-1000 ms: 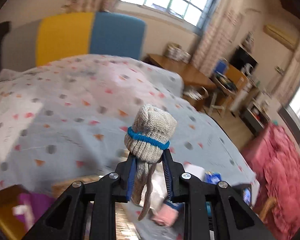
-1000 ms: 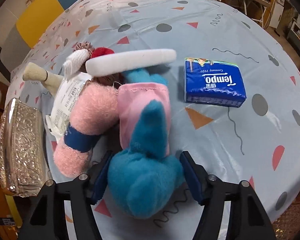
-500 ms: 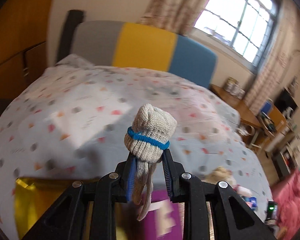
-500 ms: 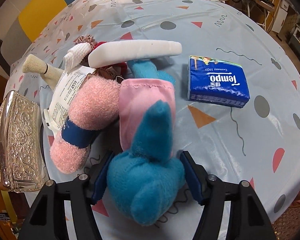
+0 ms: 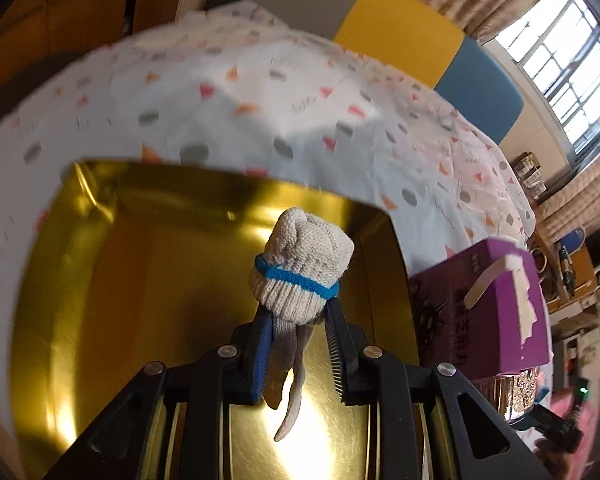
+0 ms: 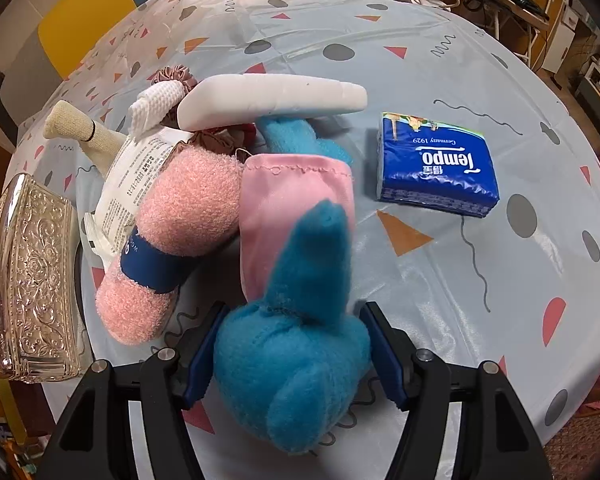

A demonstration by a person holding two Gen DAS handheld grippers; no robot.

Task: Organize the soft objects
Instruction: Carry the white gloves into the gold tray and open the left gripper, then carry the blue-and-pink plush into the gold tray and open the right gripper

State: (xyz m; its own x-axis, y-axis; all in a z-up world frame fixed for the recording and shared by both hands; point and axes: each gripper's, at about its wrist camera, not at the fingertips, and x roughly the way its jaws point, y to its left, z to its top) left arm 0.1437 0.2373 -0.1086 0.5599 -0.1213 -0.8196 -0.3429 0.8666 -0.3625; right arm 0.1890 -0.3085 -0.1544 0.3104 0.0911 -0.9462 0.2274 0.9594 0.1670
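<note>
Left wrist: left gripper (image 5: 298,344) pinching knit glove (image 5: 302,268) above gold tin (image 5: 100,280).

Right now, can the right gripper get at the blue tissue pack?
Probably not yet. The right gripper is shut on the blue plush toy, so its jaws are full. The tissue pack itself lies uncovered on the sheet, apart from the pile.

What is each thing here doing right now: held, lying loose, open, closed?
Left hand-held gripper: shut on the glove.
Rolled grey knitted glove with blue band: held above the tin.
Gold metal tin: open, nothing seen inside.
Right hand-held gripper: clamped on the toy.
Fluffy blue plush toy: gripped between the fingers.
Blue tissue pack: lying flat, sealed.
Embossed silver box: closed.
Pink fuzzy roll: lying loose.
</note>
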